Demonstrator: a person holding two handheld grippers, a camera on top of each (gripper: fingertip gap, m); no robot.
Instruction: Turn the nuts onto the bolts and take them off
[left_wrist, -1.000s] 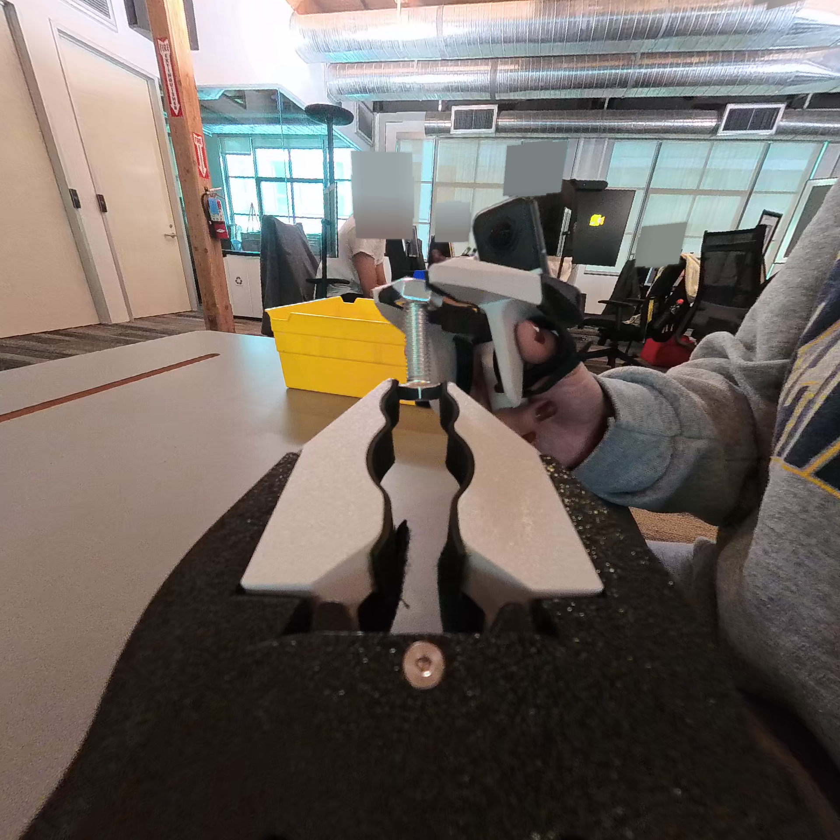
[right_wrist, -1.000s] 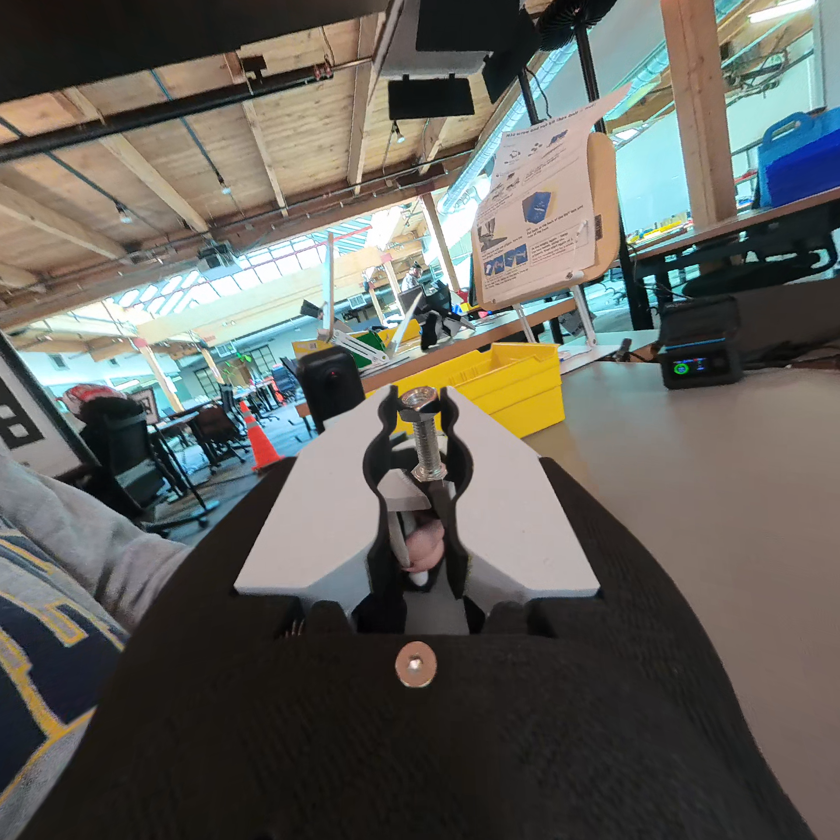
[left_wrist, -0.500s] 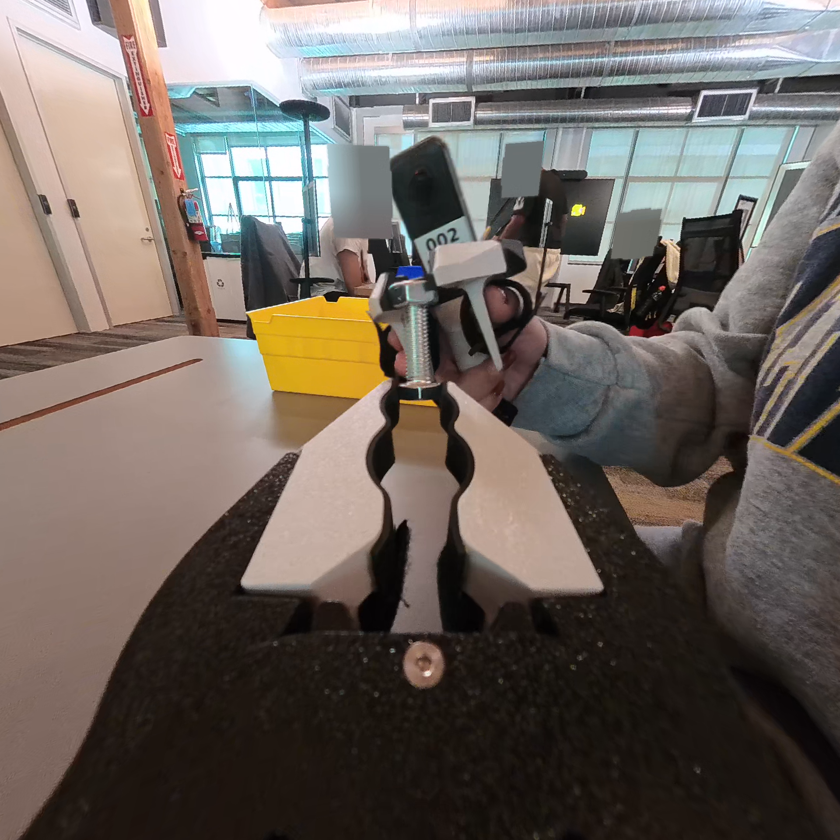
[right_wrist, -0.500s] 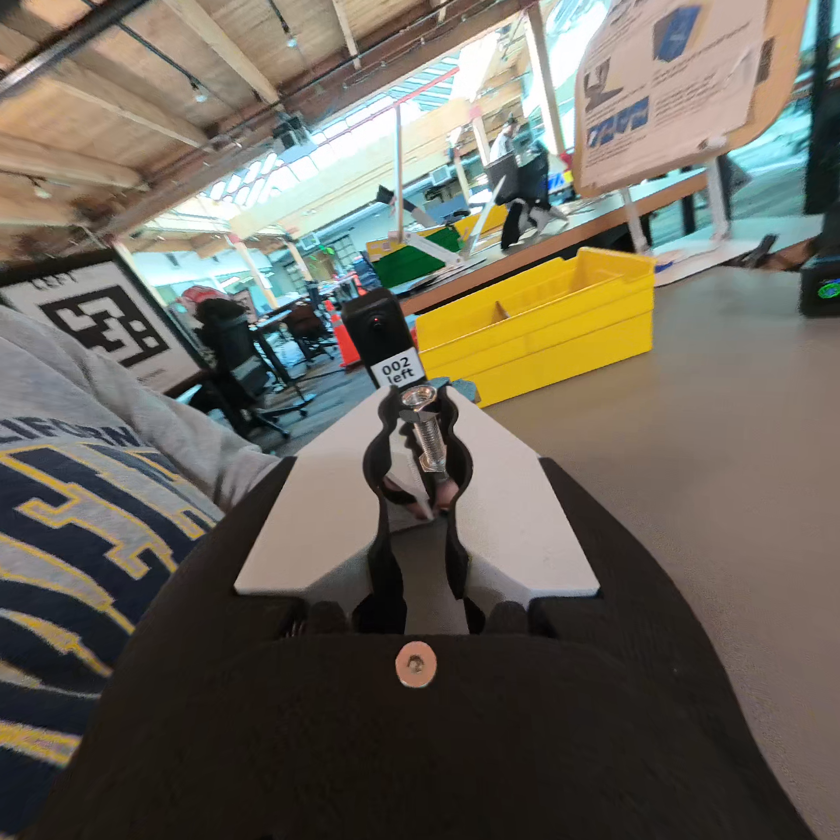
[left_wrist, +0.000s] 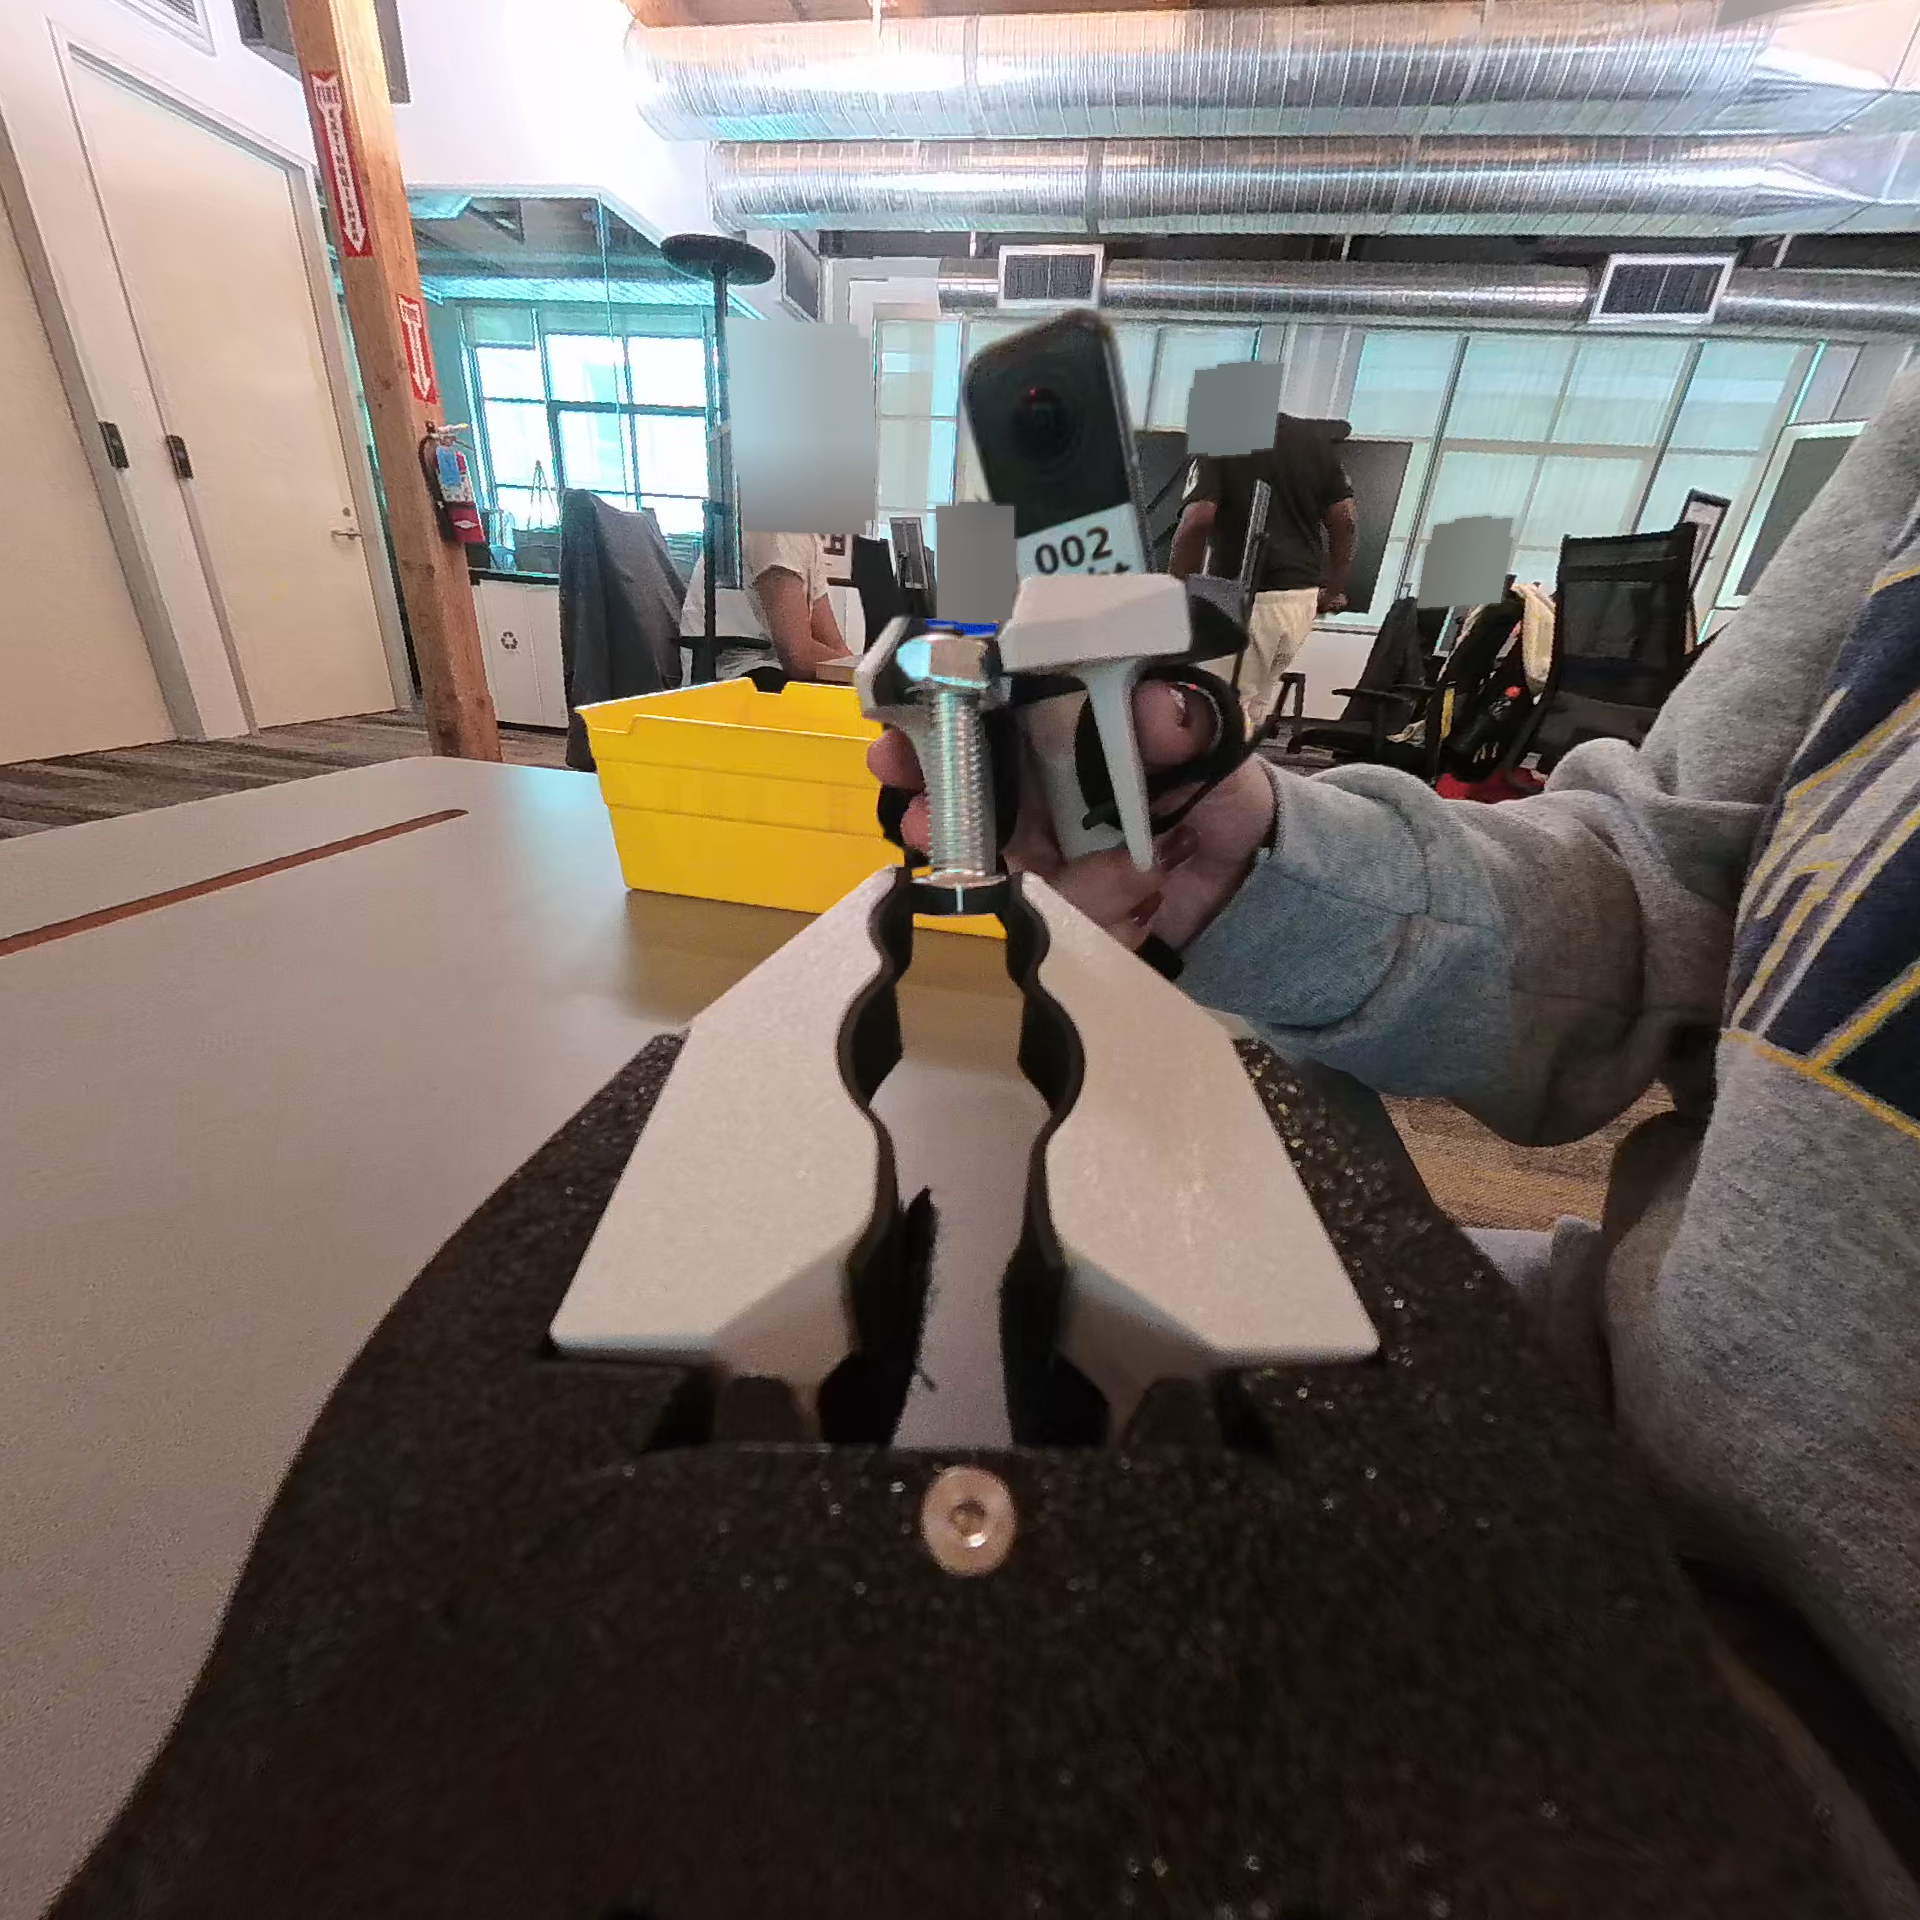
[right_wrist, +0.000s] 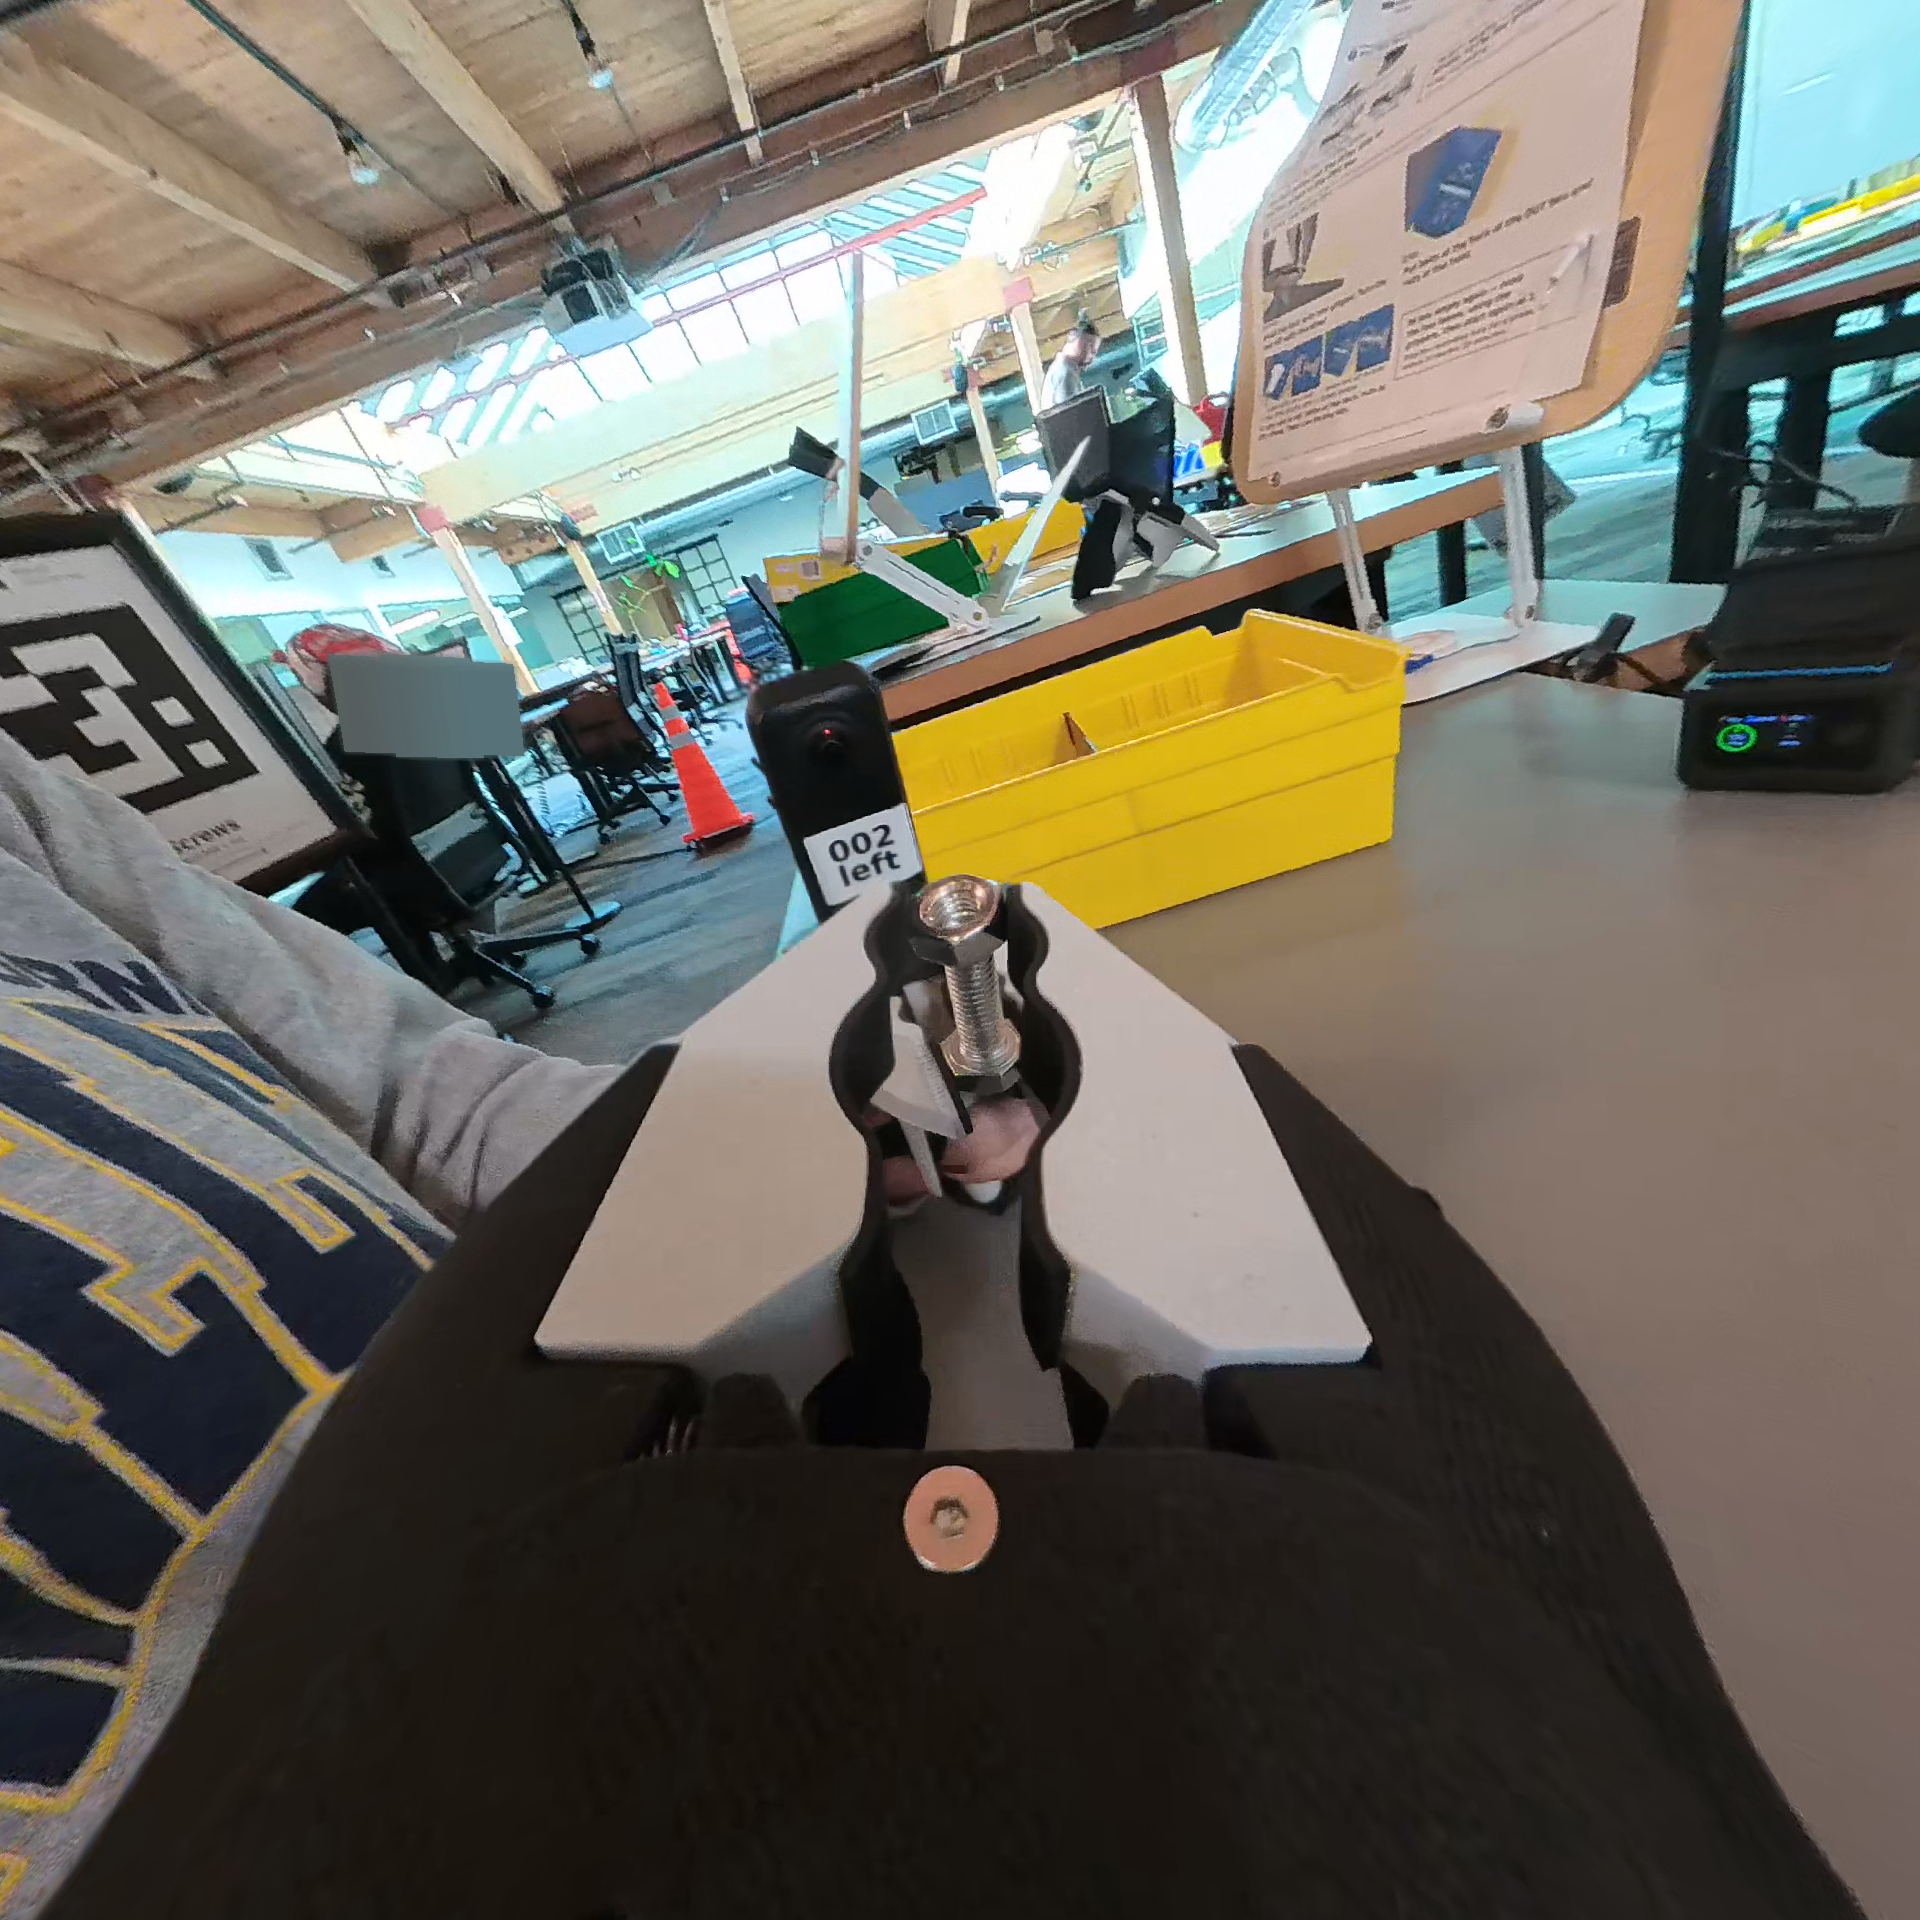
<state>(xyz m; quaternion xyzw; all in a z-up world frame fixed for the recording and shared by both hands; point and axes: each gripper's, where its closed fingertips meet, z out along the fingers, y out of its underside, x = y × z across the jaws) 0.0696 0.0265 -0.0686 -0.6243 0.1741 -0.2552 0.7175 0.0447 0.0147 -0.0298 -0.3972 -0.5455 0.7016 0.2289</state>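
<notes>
A silver bolt (left_wrist: 958, 769) stands upright between my two grippers, above the table. My left gripper (left_wrist: 958, 896) is shut on the nut (left_wrist: 961, 902) at the bolt's lower end. My right gripper (right_wrist: 956, 920) is shut on the bolt's hex head (right_wrist: 956, 914); in the left wrist view it reaches in from the right and holds the head (left_wrist: 940, 665) at the top. In the right wrist view the threaded shaft (right_wrist: 971, 997) runs down to the nut (right_wrist: 987, 1081), with a left finger (right_wrist: 920, 1086) beside it.
A yellow bin (left_wrist: 727, 790) stands on the grey table (left_wrist: 312, 1039) just behind the bolt; it also shows in the right wrist view (right_wrist: 1143, 790). A small black device (right_wrist: 1797, 727) and a clipboard stand (right_wrist: 1434, 260) are at the far right. The person's grey sleeve (left_wrist: 1455, 935) is at the right. Left and right tips are no more than a few centimetres apart.
My right gripper has swung round the bolt's axis with the head in its grip; its camera now stands upright. My left gripper has kept the nut still.
</notes>
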